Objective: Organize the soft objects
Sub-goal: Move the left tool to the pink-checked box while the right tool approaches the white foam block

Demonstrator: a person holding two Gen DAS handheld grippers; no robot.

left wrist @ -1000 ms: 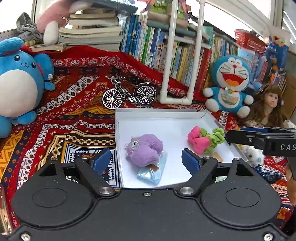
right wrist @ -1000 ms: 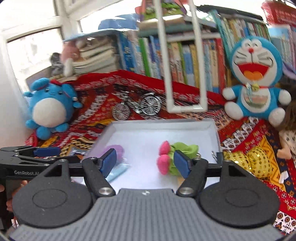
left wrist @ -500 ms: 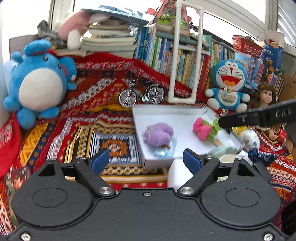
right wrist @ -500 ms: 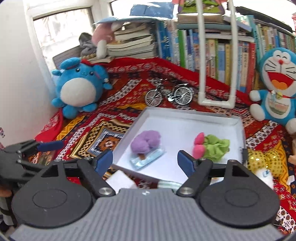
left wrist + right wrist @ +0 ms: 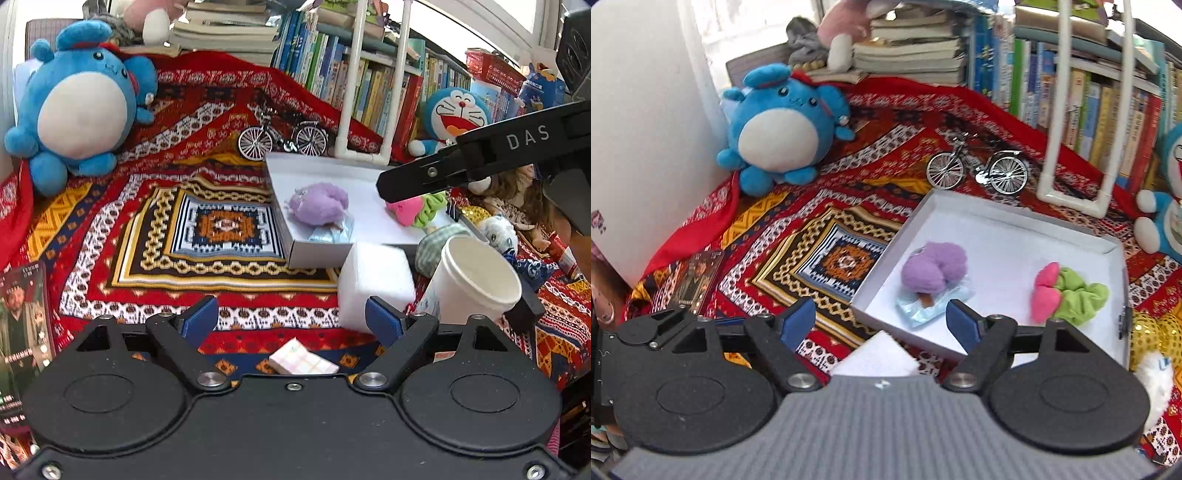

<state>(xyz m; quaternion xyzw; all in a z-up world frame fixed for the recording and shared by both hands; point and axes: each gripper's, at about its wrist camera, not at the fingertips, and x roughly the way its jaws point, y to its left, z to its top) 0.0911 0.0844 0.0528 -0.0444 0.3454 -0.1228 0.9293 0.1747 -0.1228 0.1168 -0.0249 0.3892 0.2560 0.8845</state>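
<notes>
A white box (image 5: 321, 254) (image 5: 1008, 221) on the patterned cloth holds a purple plush (image 5: 318, 203) (image 5: 932, 267) lying on a light blue packet (image 5: 332, 233) (image 5: 934, 304), and a pink and green scrunchie (image 5: 415, 210) (image 5: 1067, 291). A white foam cube (image 5: 373, 280) (image 5: 877, 358) sits in front of the box. My left gripper (image 5: 291, 319) is open and empty, low over the cloth near the cube. My right gripper (image 5: 881, 319) is open and empty above the box's near left corner; its arm (image 5: 480, 155) crosses the left wrist view at the right.
A white paper cup (image 5: 476, 280), a green checked soft item (image 5: 432, 245) and a small checkered block (image 5: 301, 363) lie near the cube. A blue plush (image 5: 81, 103), model bicycle (image 5: 282, 138), Doraemon plush (image 5: 454, 118), doll (image 5: 517, 199), white pipe frame (image 5: 373, 85) and books ring the cloth. A card (image 5: 22, 317) lies left.
Both grippers have pulled back and up from the box, so more of the cloth, the foam cube and the cup have come into view. Both stay open.
</notes>
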